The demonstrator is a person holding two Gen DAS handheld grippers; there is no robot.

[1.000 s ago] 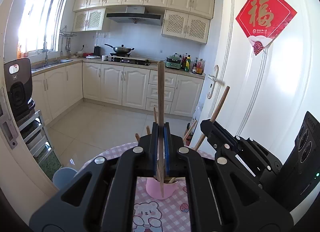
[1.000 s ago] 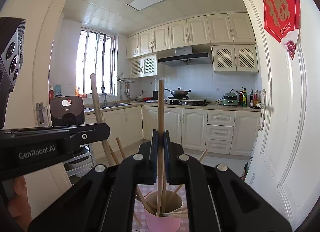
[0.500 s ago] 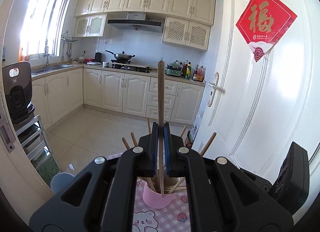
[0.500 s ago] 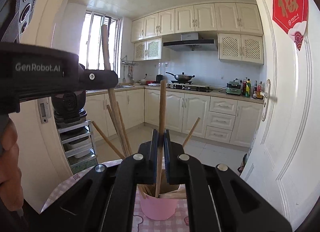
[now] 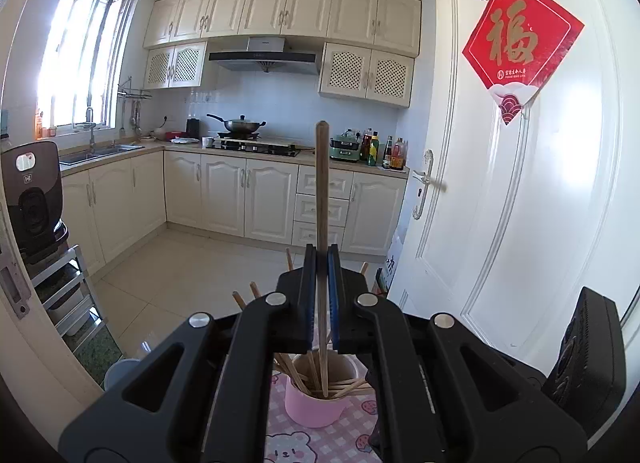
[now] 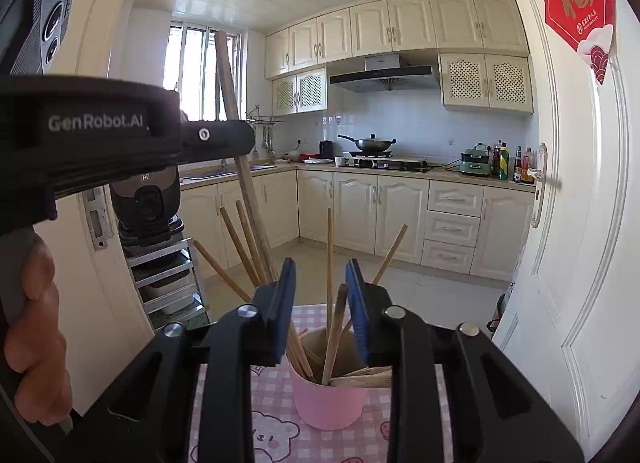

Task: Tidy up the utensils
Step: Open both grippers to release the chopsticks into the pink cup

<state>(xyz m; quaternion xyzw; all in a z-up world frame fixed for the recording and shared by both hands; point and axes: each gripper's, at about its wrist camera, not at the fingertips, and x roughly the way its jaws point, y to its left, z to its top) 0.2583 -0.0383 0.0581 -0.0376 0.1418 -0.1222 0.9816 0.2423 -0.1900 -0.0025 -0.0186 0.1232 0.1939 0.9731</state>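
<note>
Left tongs (image 5: 322, 263) clamp 1 chopstick (image 5: 321, 191) above pink cup (image 5: 316, 409); right tongs (image 6: 322, 275) are opening, gripping nothing.

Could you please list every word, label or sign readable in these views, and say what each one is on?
"GenRobot.AI": white lettering on the side of the left gripper, seen in the right wrist view.
"福": large gold character on the red diamond door decoration.
Small gold print under that character: too small to read.
"H": boxed mark on the dark appliance at the left.
Range hood badge and counter bottles' labels: too blurred to read.
</note>
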